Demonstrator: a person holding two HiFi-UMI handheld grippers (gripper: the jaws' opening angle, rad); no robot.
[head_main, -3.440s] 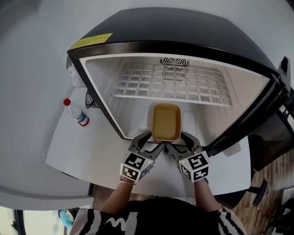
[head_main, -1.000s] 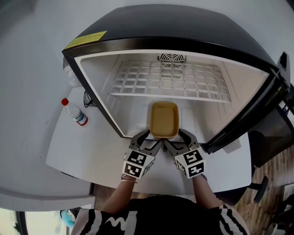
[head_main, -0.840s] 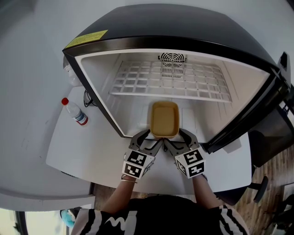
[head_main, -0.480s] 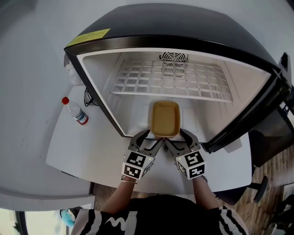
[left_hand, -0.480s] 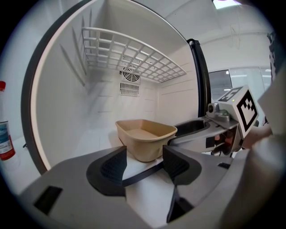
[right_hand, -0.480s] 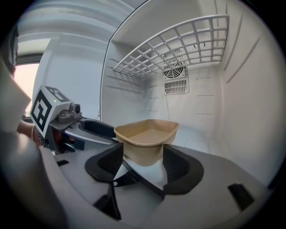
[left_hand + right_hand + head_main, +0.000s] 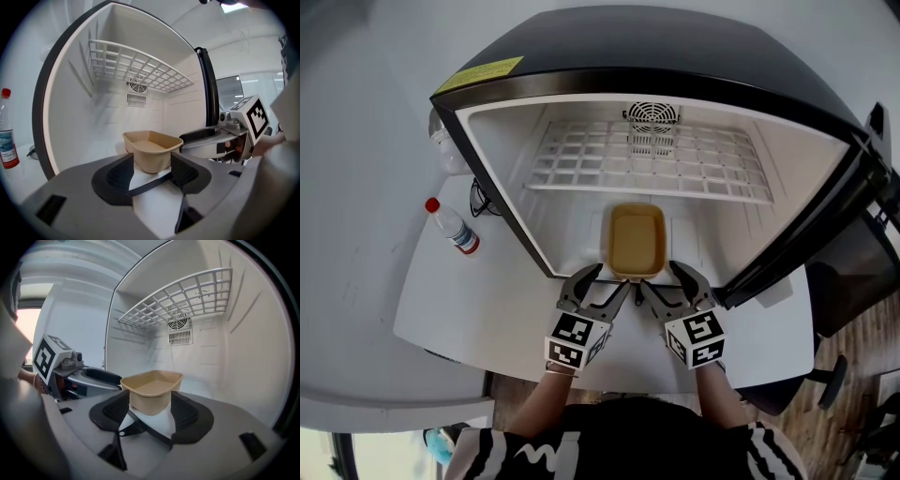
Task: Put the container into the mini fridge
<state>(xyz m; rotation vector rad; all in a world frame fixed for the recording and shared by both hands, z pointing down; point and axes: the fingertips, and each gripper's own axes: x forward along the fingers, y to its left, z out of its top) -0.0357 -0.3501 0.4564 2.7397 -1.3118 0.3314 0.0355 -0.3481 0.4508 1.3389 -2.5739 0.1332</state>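
Two tools in our hands — how do we hold them?

We hold the left tool (image 7: pixel 602 281) and the right tool (image 7: pixel 664 279) side by side at the front lip of the mini fridge (image 7: pixel 675 47). Both have their jaws spread wide and grip nothing.

And where do we see the container (image 7: pixel 637 241)?

It stands upright on the fridge floor, near the front and about midway across, below the white wire shelf (image 7: pixel 694 169). It is tan and open at the top.

How close are we to it?

Very close — each tool's own view shows the container's near end just past the jaw tips, framed between the two black pads. We cannot tell whether any pad touches it.

What else do we see?

We see a round fan grille (image 7: pixel 653 114) high on the back wall. On the white worktop (image 7: pixel 469 300), left of the fridge, stands a small clear bottle (image 7: pixel 457 232) with a red cap, well apart from our tools.
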